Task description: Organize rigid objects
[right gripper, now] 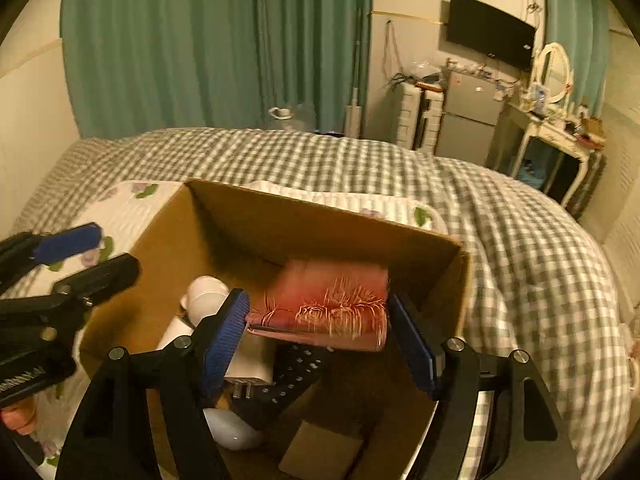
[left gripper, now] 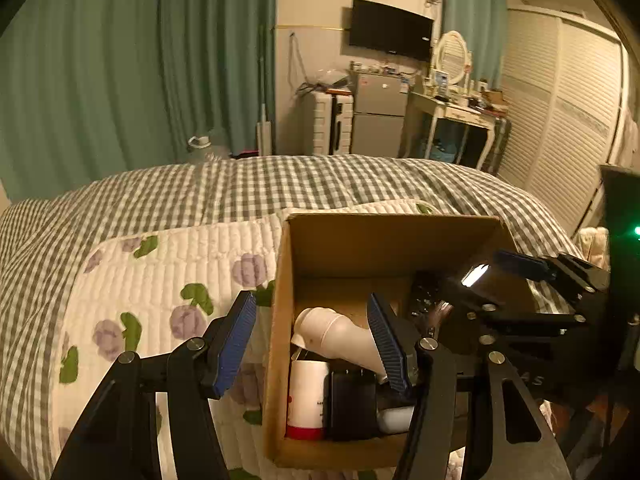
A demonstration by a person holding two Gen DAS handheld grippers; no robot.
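An open cardboard box point(left gripper: 280, 264) point(right gripper: 172, 240) sits on the bed. Inside it lie a white cup point(left gripper: 332, 332) point(right gripper: 206, 292), a white and red can point(left gripper: 306, 400), a black block point(left gripper: 352, 404), a black remote point(right gripper: 288, 376) and a white rounded object point(right gripper: 232, 428). A red patterned box point(right gripper: 332, 304), blurred, is in the air above the carton's inside, between the fingers of my right gripper point(right gripper: 316, 340); the jaws stand apart and a gap shows at its right side. My left gripper point(left gripper: 312, 344) is open and empty, straddling the carton's left wall. The right gripper point(left gripper: 520, 292) reaches over the carton.
The bed has a grey checked cover point(right gripper: 500, 240) and a white quilt with purple flowers point(left gripper: 160, 280). Green curtains point(left gripper: 120, 60), a small fridge point(left gripper: 378, 112), a TV point(left gripper: 390, 30) and a dressing table point(left gripper: 452, 112) stand at the far wall.
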